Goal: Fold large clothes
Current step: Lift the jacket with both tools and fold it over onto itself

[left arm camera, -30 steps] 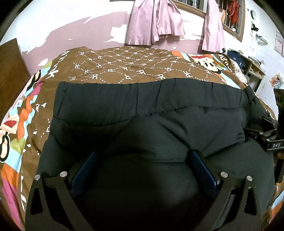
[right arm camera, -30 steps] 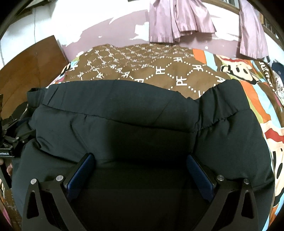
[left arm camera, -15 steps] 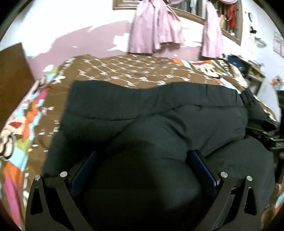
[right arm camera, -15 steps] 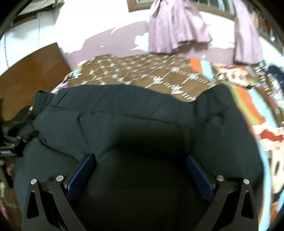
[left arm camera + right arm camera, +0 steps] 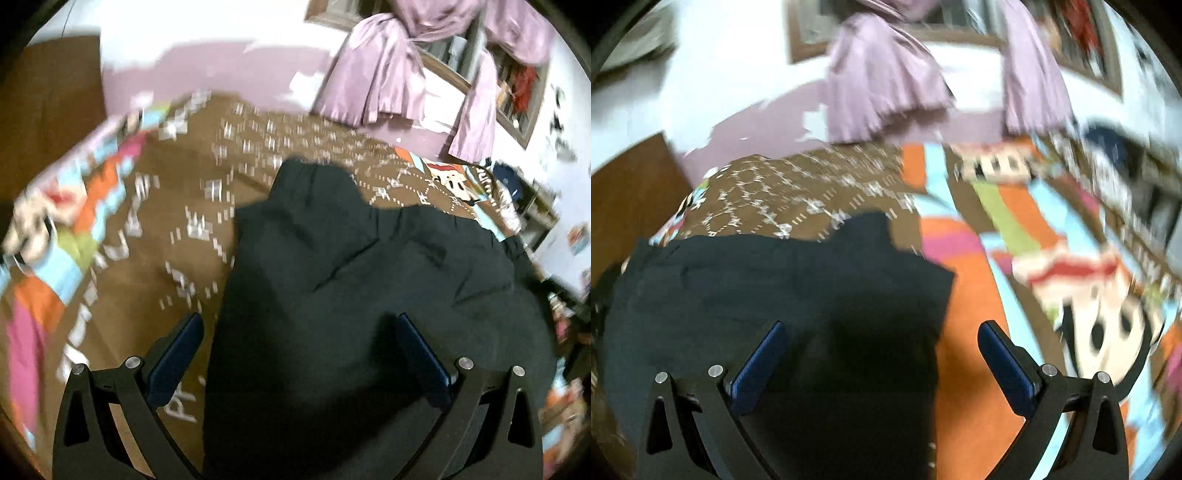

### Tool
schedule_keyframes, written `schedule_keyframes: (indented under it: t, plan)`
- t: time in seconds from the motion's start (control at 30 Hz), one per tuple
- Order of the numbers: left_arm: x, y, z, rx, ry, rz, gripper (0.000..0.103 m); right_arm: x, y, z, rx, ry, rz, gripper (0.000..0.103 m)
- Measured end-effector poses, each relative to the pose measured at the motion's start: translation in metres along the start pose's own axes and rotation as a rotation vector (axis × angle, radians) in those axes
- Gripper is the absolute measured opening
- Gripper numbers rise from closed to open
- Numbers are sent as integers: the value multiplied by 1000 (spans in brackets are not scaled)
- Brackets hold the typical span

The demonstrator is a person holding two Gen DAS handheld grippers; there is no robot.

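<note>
1. Black garment (image 5: 351, 295) lies in a folded heap on the bed, on top of the bedspread (image 5: 155, 206). The fabric is matte and padded-looking, with soft creases and a gathered elastic band along the far edge.
2. On my left wrist view the garment has a straight left side edge and a bulging, rounded body; the far corner pokes up as a blunt flap.
3. Left gripper (image 5: 301, 354): I see the jaws spread wide, blue pads well apart, holding nothing. The left pad sits over bare bedspread and the right pad over black cloth; I cannot tell if either touches.
4. Right gripper (image 5: 881, 358): jaws wide apart too, nothing clamped. The left pad is over the garment (image 5: 775, 295) and the right pad over the orange bedspread (image 5: 979, 350).
5. On my right wrist view the garment's right edge is cut straight, with a square corner.
6. The bedspread is brown with a white lattice print, bordered by bright orange, blue, pink and green bands and cartoon faces.
7. Shiny lilac curtains (image 5: 388, 74) hang knotted at the back wall, satin-like with heavy pleats.
8. Both views are motion-blurred, so fine texture is unclear.
</note>
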State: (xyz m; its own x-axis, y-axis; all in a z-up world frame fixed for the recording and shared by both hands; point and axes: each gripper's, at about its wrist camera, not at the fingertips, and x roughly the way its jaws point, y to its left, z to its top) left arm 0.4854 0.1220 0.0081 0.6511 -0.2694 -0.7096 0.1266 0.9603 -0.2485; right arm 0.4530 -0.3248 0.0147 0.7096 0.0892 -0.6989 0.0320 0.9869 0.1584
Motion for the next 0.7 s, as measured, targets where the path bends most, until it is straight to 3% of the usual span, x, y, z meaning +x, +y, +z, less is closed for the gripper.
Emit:
schedule_keyframes:
  t: [0.1,0.2,0.27,0.4,0.6,0.7]
  plan:
    - [2,18,-1,-110,21,-32,102,26,-14,-11,85,144,54,103]
    - [8,26,-4,-159,68,-65,102,51,-21,-23,170,284,199,103]
    - [15,30,-6,-175,115,-89,102,57,-32,-29,245,292,250,103]
    - [25,44,-16,-275,191,-177,102,53,-32,-38,254,266,267,103]
    - [17,44,-13,-264,197,-202,102,49,-29,-38,248,315,304,103]
    - [13,40,-11,-260,192,-216,100,45,-17,-37,195,304,280,103]
